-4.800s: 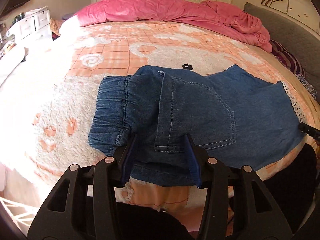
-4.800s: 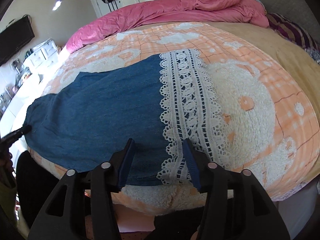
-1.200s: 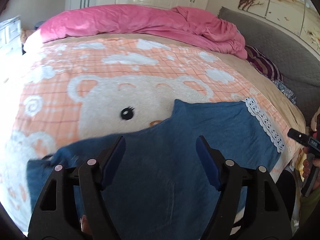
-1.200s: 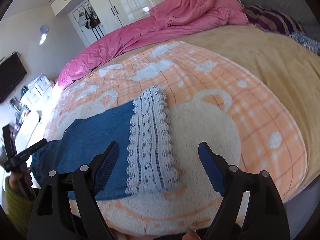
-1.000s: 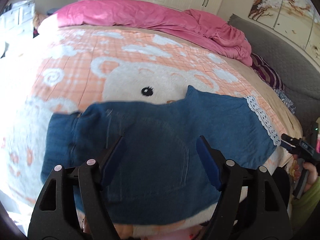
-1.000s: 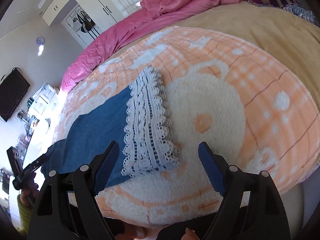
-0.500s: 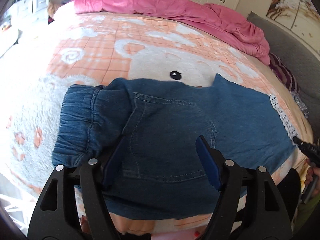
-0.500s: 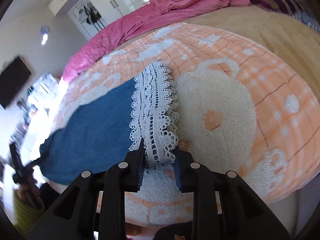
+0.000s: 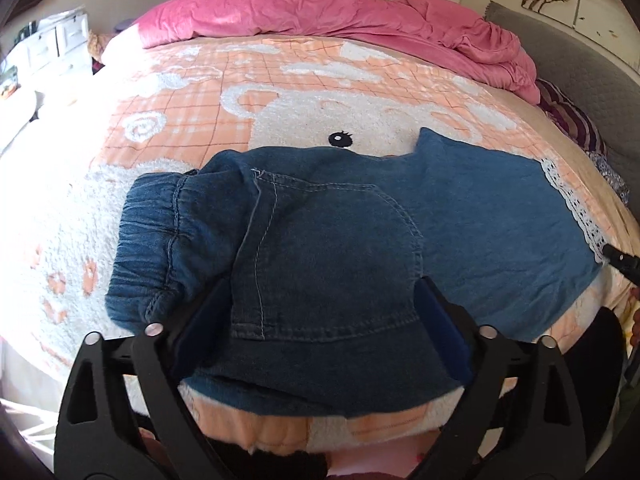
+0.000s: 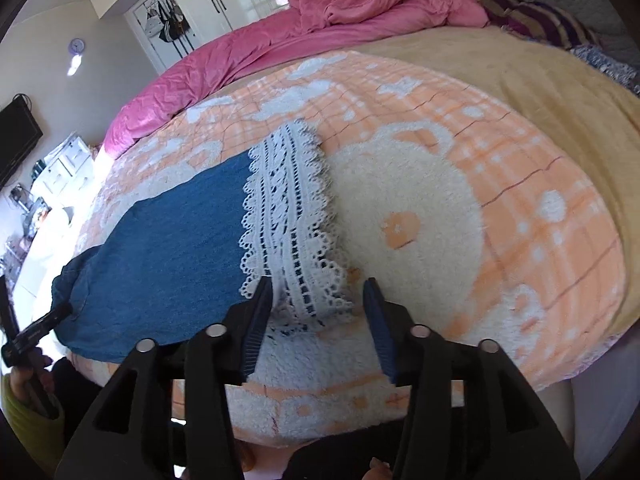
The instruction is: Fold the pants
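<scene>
Blue denim pants (image 9: 332, 248) lie across the bed near its front edge, elastic waistband at the left, white lace cuffs (image 10: 292, 220) at the right. My left gripper (image 9: 320, 312) is open, its fingers astride the waist end by the back pocket. My right gripper (image 10: 316, 312) is open, its fingers on either side of the near corner of the lace cuff. The denim leg (image 10: 168, 248) stretches left from the cuff. The right gripper's tip also shows at the right edge of the left wrist view (image 9: 620, 262).
The bed carries an orange and white bear blanket (image 9: 304, 92). A pink duvet (image 9: 320, 12) is bunched along the far side. A tan sheet (image 10: 520, 76) and striped pillows (image 10: 536, 20) lie to the right. White drawers (image 9: 52, 48) stand at the left.
My right gripper was shut on the lace cuff half a second ago and is now open around it. My left gripper has come down closer onto the waist end, still open.
</scene>
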